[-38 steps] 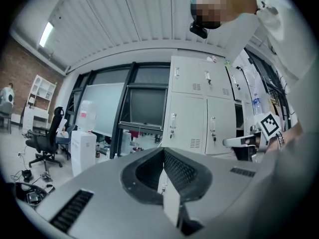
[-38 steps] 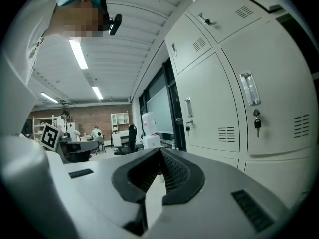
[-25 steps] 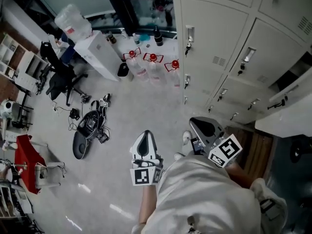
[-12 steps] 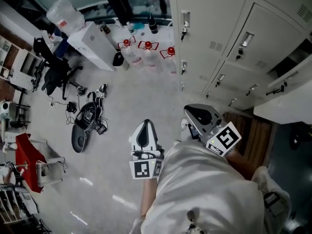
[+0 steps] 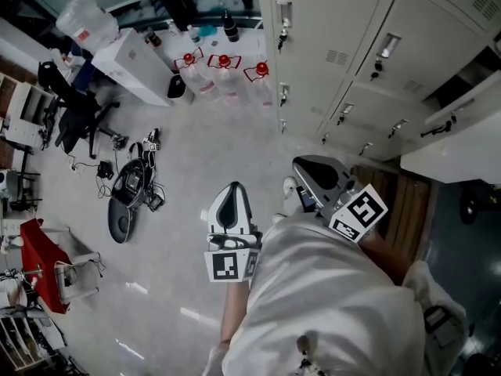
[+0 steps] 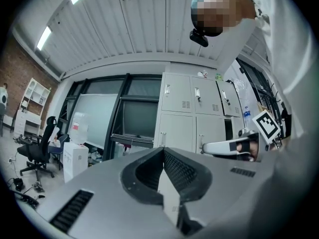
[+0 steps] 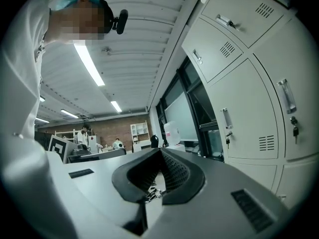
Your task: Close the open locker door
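Pale grey, the open locker door [image 5: 458,159] juts out at the right of the lockers [image 5: 329,22], near the right hand-held gripper [image 5: 307,167]. That one and the left hand-held gripper [image 5: 230,190] are both clenched, empty, above the floor [image 5: 196,155].

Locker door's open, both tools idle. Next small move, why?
Probably swing the right tool rightward toward the open locker door: it is shut and nearer than the left tool, yet not touching the door.
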`<state>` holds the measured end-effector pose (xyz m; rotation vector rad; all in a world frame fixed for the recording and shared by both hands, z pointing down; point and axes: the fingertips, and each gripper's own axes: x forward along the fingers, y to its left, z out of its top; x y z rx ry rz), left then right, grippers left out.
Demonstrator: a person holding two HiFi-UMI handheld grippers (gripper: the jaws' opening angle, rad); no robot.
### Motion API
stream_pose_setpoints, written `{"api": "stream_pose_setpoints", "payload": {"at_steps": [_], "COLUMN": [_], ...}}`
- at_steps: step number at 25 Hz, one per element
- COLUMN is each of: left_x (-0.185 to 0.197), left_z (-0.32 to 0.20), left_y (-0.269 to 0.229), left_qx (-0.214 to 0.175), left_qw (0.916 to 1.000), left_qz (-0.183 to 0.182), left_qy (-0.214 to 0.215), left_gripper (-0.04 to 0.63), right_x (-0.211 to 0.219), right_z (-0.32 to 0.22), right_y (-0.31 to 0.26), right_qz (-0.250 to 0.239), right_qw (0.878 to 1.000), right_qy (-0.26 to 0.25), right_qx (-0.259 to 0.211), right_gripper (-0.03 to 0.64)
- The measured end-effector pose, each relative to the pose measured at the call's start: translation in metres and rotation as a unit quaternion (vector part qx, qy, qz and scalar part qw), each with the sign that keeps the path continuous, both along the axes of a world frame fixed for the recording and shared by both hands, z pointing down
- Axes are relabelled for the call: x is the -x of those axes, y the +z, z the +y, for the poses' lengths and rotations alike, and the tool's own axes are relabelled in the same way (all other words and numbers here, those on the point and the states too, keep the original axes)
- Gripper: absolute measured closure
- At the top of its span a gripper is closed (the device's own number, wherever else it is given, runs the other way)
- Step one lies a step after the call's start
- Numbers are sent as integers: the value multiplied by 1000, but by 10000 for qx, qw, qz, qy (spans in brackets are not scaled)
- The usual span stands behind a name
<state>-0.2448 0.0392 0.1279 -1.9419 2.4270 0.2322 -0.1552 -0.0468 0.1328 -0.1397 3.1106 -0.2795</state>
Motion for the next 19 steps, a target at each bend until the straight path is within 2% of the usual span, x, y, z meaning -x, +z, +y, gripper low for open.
{"api": "stream_pose_setpoints", "payload": {"at_steps": [19], "left_x": [5], "left_z": [10], "left_y": [16], "left_qx": [173], "left_qw": [9997], "left_qz": [91], "left_qy": [-119], "left_gripper": [588], "right_x": [-2], "right_z": [-7], "right_y": [7], "right_qz": [136], "right_qw": [9998], "right_qy": [159], "right_qx": [-41], "right_gripper": [591]}}
